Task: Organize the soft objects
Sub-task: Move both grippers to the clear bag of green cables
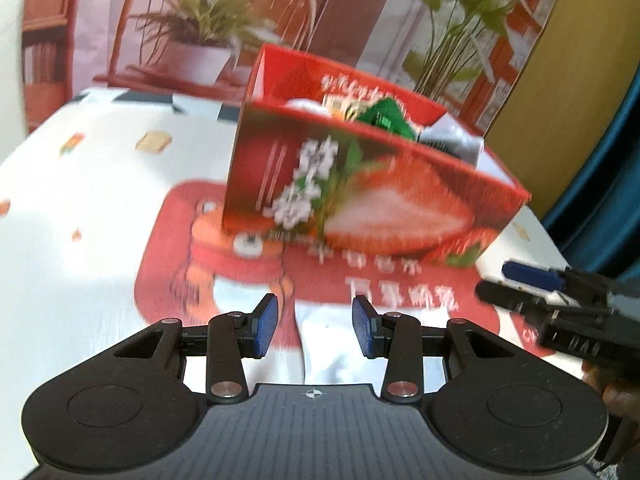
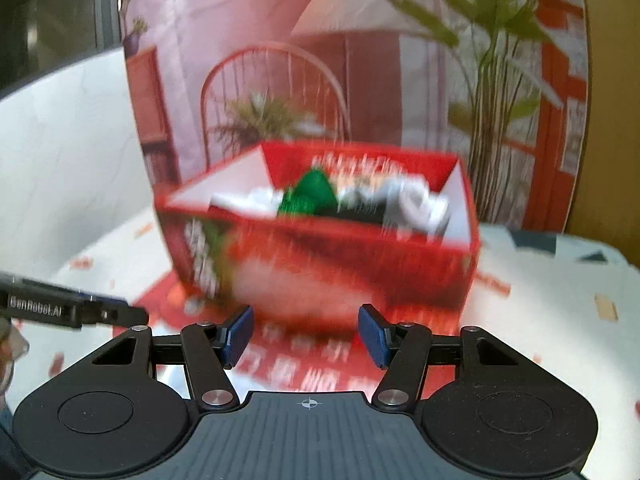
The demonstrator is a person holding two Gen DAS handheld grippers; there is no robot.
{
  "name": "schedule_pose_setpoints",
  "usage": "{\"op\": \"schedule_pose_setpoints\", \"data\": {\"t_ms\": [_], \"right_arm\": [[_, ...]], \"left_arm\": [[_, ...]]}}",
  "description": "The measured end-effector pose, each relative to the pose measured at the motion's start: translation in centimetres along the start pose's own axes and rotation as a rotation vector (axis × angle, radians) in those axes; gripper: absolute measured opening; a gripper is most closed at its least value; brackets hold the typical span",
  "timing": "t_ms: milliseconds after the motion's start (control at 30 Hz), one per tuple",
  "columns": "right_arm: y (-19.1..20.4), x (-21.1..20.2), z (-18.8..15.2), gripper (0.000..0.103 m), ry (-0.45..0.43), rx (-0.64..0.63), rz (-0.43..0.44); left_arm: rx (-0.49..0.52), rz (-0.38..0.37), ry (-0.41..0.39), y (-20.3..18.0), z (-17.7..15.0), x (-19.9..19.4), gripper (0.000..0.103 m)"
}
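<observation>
Both tools, left tool (image 1: 314, 326) and right tool (image 2: 306, 334), hang released, grasping nothing. The red box (image 1: 360, 184) of soft things stands far ahead on the tabletop (image 1: 80, 200). A white cloth (image 1: 332, 344) lies near.

The open box (image 1: 360, 196) is showing red walls printed with a halved strawberry, white blossoms and green leaves; its inner faces are looking white. Inside it, a green soft item (image 2: 310, 194) is lying among white (image 2: 256, 198) and grey-and-white (image 2: 420, 208) ones. The counter's cloth (image 1: 80, 200) is appearing white with small orange motifs and a red cartoon panel bearing white characters. The fingers' pads (image 1: 266, 326) are showing blue on black.
</observation>
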State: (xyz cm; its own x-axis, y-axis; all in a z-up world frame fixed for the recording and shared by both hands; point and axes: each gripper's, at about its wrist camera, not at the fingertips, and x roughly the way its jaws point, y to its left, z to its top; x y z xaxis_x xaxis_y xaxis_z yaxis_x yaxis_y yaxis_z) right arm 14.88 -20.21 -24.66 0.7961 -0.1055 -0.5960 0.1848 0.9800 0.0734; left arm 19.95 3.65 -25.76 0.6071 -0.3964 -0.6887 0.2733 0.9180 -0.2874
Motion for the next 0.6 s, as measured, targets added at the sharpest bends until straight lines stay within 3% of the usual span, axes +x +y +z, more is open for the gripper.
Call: {"op": "schedule_pose_setpoints", "data": {"t_ms": [133, 233, 433, 600], "right_arm": [[1.6, 0.1, -3.6, 0.056, 0.079, -0.042, 0.003], [2.8, -0.2, -5.6, 0.067, 0.102, -0.071, 0.000], [4.9, -0.7, -6.9, 0.076, 0.112, -0.197, 0.009], [6.2, -0.2, -7.4, 0.077, 0.127, -0.285, 0.014]], "left_arm": [[0.005, 0.029, 0.021, -0.2, -1.8, 0.1, 0.042], [0.013, 0.044, 0.029, -0.5, -2.7, -0.1, 0.042], [-0.003, 0.062, -0.004, -0.6, -3.4, -1.0, 0.042], [-0.009, 0.078, -0.008, -0.7, -3.8, -1.4, 0.042]]}}
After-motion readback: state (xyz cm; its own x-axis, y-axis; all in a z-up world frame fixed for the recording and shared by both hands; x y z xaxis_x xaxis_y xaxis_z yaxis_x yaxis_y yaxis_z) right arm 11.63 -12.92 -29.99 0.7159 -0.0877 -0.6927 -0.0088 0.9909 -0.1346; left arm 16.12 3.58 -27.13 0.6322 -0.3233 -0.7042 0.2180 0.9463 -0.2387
